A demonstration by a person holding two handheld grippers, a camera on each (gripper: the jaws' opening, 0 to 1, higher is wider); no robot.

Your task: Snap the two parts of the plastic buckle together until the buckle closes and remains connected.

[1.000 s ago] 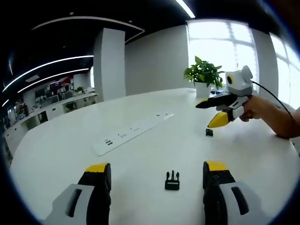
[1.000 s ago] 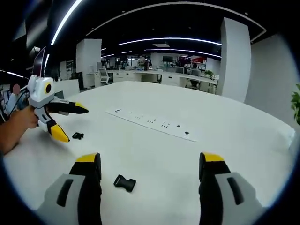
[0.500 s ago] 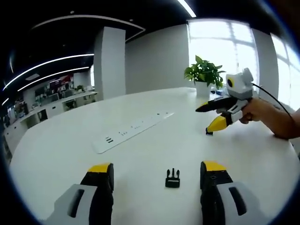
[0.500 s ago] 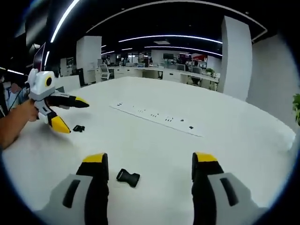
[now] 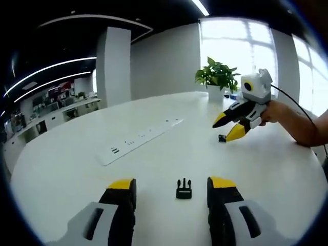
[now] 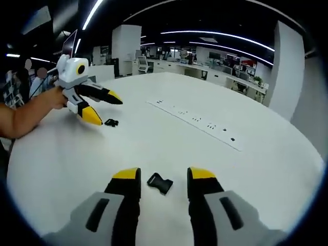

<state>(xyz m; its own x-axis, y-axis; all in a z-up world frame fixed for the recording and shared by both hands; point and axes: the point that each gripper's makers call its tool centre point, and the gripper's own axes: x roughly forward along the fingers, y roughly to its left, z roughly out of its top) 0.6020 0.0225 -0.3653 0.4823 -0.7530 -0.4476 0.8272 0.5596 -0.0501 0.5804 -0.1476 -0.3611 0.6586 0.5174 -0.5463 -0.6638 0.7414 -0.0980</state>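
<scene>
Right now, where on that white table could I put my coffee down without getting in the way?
The broad bare stretch of the table beyond the power strip looks free, as does the near edge. It is crowded where each gripper closes in on a buckle half: left gripper around the pronged half, right gripper around the socket half.

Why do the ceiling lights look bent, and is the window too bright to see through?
In both views the fisheye lens bows straight lines, so the ceiling light strips curve. In the left gripper view the window is blown out white, backlighting the plant. In the right gripper view the white table is evenly lit and the buckle part looks fairly sharp between the tool's jaws.
</scene>
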